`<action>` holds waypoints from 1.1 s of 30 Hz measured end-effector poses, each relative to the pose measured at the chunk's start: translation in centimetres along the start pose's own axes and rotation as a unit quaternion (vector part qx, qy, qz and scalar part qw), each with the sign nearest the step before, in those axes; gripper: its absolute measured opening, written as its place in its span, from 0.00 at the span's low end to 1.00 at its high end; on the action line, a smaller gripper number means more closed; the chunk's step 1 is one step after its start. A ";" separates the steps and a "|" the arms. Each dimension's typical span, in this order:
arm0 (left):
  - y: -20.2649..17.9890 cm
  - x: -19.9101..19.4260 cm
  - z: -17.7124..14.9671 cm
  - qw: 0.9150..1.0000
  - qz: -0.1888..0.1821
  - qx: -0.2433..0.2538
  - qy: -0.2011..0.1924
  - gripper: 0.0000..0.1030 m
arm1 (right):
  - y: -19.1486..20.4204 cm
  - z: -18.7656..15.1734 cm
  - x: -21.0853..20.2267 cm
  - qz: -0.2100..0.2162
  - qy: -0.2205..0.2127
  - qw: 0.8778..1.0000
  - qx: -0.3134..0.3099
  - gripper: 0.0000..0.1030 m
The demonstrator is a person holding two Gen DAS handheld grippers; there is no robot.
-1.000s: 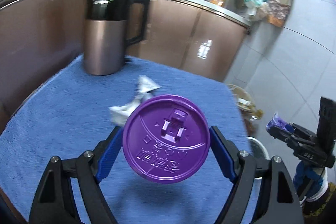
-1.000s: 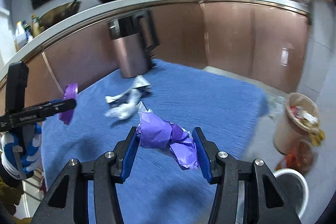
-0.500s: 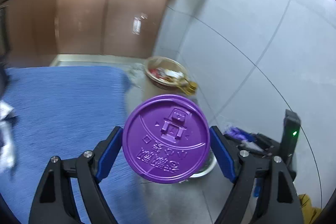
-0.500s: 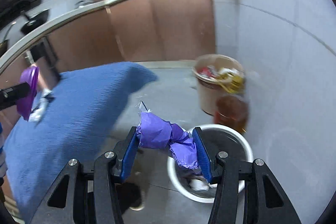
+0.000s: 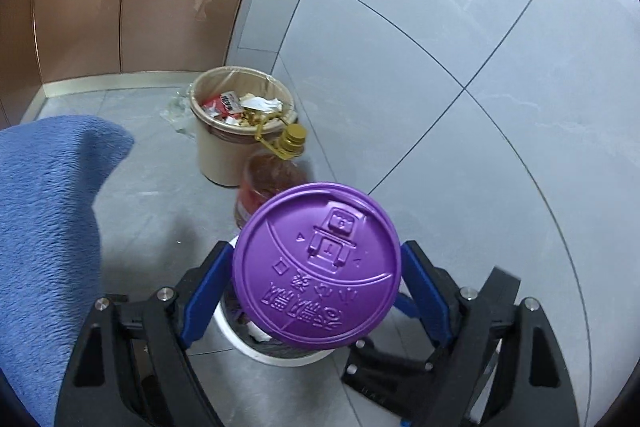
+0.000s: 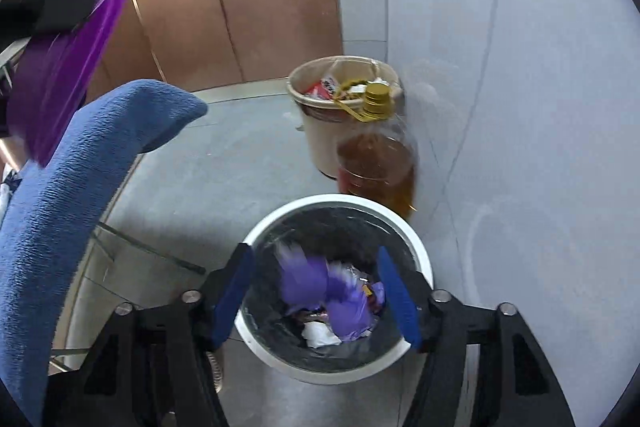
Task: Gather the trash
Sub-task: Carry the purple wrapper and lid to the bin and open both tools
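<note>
purple wrapper (image 6: 328, 291) blurred, loose between pads of right gripper (image 6: 316, 297), jaws opening right above white bin (image 6: 416, 239) so it falls in. left gripper (image 5: 318, 281) pinches purple lid (image 5: 316, 267) by rim, over same bin (image 5: 280, 357), awaiting release.

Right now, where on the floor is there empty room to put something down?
Bare grey floor tiles lie between the blue towel-covered table and the tan trash bucket. By the wall it's crowded: that bucket, the amber oil bottle and the white-rimmed bin.
</note>
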State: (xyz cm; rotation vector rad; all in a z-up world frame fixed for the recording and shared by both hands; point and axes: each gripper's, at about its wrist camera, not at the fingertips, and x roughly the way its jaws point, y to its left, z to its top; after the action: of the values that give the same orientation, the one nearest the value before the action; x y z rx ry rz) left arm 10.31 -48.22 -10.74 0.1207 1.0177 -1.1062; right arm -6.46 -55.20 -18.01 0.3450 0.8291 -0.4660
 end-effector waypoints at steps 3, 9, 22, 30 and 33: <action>0.0 -0.7 -0.3 1.000 -0.009 -0.006 -0.004 0.81 | -0.4 -0.5 -0.4 -0.007 0.001 1.000 0.005 0.64; -0.1 -0.8 0.0 0.999 -0.031 -0.020 0.002 0.81 | -0.4 -0.7 -1.5 -0.008 -0.008 1.000 0.017 0.66; -1.5 1.1 -0.2 0.998 -0.046 -0.030 0.022 0.82 | -0.3 -2.7 -3.3 -0.012 -0.001 1.000 0.026 0.67; -1.7 1.8 -0.5 0.997 -0.054 -0.042 0.032 0.82 | 0.2 -3.5 -3.6 -0.010 0.001 1.000 0.021 0.68; -1.4 2.2 -0.6 0.996 -0.057 -0.050 0.039 0.82 | 0.1 -3.8 -3.8 -0.013 0.001 1.000 0.021 0.68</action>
State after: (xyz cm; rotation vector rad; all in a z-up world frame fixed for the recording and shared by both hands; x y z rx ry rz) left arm 9.01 -50.03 -12.15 0.0245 1.1597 -1.1582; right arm -10.94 -52.39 -17.48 0.3738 0.8271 -0.5076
